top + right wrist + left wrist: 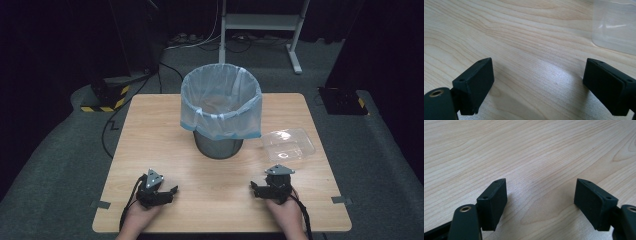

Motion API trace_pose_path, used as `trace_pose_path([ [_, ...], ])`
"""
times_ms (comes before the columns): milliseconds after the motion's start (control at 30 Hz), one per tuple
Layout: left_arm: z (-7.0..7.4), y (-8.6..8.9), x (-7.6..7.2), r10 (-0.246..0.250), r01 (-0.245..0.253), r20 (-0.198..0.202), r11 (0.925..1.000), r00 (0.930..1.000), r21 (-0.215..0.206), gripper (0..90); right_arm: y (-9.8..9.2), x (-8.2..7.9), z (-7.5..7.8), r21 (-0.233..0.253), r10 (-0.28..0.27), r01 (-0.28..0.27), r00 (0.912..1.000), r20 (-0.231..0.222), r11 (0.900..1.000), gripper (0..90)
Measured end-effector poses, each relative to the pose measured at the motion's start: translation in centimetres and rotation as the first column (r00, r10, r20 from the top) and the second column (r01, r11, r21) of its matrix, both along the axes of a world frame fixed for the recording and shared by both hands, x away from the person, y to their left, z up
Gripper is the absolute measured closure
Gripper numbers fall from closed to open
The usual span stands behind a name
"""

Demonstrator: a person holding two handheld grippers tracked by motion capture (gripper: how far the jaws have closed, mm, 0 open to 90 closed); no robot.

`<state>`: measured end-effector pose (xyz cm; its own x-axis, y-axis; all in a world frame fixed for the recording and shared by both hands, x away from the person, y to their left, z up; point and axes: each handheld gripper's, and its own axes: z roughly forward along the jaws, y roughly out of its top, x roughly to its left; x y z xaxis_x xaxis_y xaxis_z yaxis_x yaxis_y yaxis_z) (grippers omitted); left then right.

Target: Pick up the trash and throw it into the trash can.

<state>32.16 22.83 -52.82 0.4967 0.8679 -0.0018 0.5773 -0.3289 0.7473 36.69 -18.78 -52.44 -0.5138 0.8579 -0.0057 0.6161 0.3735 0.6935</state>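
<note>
Nothing looks started yet: the clear plastic tray [288, 144] lies on the desk [150, 130] just right of the lined bin [220, 107], while left gripper [159, 192] and right gripper [270, 186] rest near the front edge, fingers spread and empty.

Table [150, 135]: pale wood-grain top, smooth, faint sheen. Bin [218, 145]: dark metal mesh, lined with a thin, translucent, crinkled blue plastic bag [220, 102]. Tray [288, 144] at 3 o'clock of the bin: clear glossy plastic. Claw pads [492, 202]: matt black. Floor [60, 150]: grey carpet.
</note>
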Motion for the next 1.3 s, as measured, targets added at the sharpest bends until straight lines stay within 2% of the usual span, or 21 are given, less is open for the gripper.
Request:
trace_pose_path([
  [267,0.0,0.0,0.0,0.005,-0.005,0.002,1.0000,1.0000,-0.006,26.3,0.0,0.0,-0.1,0.000,-0.009,0.009,0.9999,0.009,1.000,9.8],
  [300,0.0,0.0,0.0,0.005,-0.004,0.002,1.0000,1.0000,-0.006,26.3,-0.2,-0.2,0.0,-0.001,0.002,-0.002,0.9999,0.013,1.000,17.4],
  [367,0.0,0.0,0.0,0.005,-0.005,0.001,1.0000,1.0000,-0.007,26.3,-0.4,-0.4,0.2,0.007,-0.003,0.003,0.9998,0.019,1.000,22.3],
  [433,0.0,0.0,0.1,0.005,-0.005,0.003,0.9999,1.0000,-0.009,26.3,-0.9,-0.9,1.1,0.026,-0.009,0.007,0.9976,0.068,1.000,23.1],
  [467,0.0,-0.1,0.2,0.007,-0.007,0.001,0.9999,1.0000,-0.010,26.3,-1.9,-1.1,2.6,0.050,-0.029,0.023,0.9923,0.121,0.999,28.9],
  [500,0.0,-0.1,0.2,0.011,-0.010,0.002,0.9999,0.9999,-0.009,26.3,-1.9,-1.1,2.6,0.050,-0.029,0.023,0.9923,0.121,0.999,28.9],
  [533,0.0,-0.1,0.2,0.009,-0.009,0.002,0.9999,1.0000,-0.007,26.3,-3.2,-0.7,3.7,0.073,-0.055,0.043,0.9838,0.171,0.996,30.5],
  [600,0.0,-0.1,0.2,0.012,-0.012,0.002,0.9999,0.9999,-0.009,26.4,-3.7,-0.4,4.1,0.067,-0.069,0.059,0.9826,0.172,0.996,31.0],
  [700,0.0,0.0,0.2,0.007,-0.007,0.001,0.9999,1.0000,-0.008,26.5,-6.9,2.4,5.7,0.064,-0.148,0.139,0.9744,0.169,0.988,33.6],
  [733,0.0,0.0,0.2,0.007,-0.007,0.001,0.9999,1.0000,-0.008,26.5,-6.9,2.4,5.7,0.064,-0.148,0.139,0.9744,0.169,0.988,33.6],
  [833,0.0,0.0,0.2,0.005,-0.005,-0.002,1.0000,1.0000,-0.008,26.5,-8.5,4.5,6.3,0.056,-0.195,0.188,0.9683,0.156,0.980,34.3],
  [867,0.0,0.0,0.2,0.002,-0.002,-0.002,1.0000,1.0000,-0.008,26.4,-9.6,6.2,6.6,0.050,-0.245,0.240,0.9555,0.164,0.969,34.7],
  [933,0.0,0.0,0.2,0.001,-0.001,-0.002,1.0000,1.0000,-0.009,26.4,-10.0,7.0,6.6,0.049,-0.268,0.263,0.9506,0.157,0.963,34.6],
  [1000,0.0,0.0,0.2,0.001,-0.001,-0.002,1.0000,1.0000,-0.010,26.4,-11.2,8.9,6.5,0.039,-0.321,0.319,0.9344,0.154,0.947,33.6],
  [1033,0.0,0.0,0.2,0.001,-0.001,-0.002,1.0000,1.0000,-0.010,26.4,-11.2,8.9,6.5,0.039,-0.321,0.319,0.9344,0.154,0.947,33.6],
  [1067,0.0,0.0,0.2,0.002,-0.002,0.000,0.9999,1.0000,-0.011,26.4,-11.8,9.8,6.2,0.057,-0.349,0.344,0.9227,0.164,0.937,33.6],
  [1100,0.0,0.0,0.2,0.002,-0.002,0.000,0.9999,1.0000,-0.010,26.4,-12.2,10.1,6.1,0.079,-0.361,0.353,0.9201,0.152,0.932,33.5],
  [1200,0.0,0.0,0.2,0.002,-0.002,0.000,0.9999,1.0000,-0.010,26.4,-12.6,10.7,5.4,0.080,-0.373,0.365,0.9190,0.129,0.928,33.2],
  [1233,0.0,0.0,0.2,0.002,-0.002,0.000,0.9999,1.0000,-0.010,26.4,-12.8,11.0,5.0,0.078,-0.364,0.357,0.9248,0.110,0.931,31.3],
  [1267,0.0,0.0,0.2,0.002,-0.002,0.000,0.9999,1.0000,-0.010,26.4,-13.0,11.0,4.9,0.129,-0.370,0.359,0.9261,0.075,0.925,32.2],
  [1300,0.0,0.0,0.2,0.002,-0.002,0.000,0.9999,1.0000,-0.010,26.4,-13.0,11.0,4.9,0.163,-0.357,0.345,0.9328,0.051,0.925,34.9],
])
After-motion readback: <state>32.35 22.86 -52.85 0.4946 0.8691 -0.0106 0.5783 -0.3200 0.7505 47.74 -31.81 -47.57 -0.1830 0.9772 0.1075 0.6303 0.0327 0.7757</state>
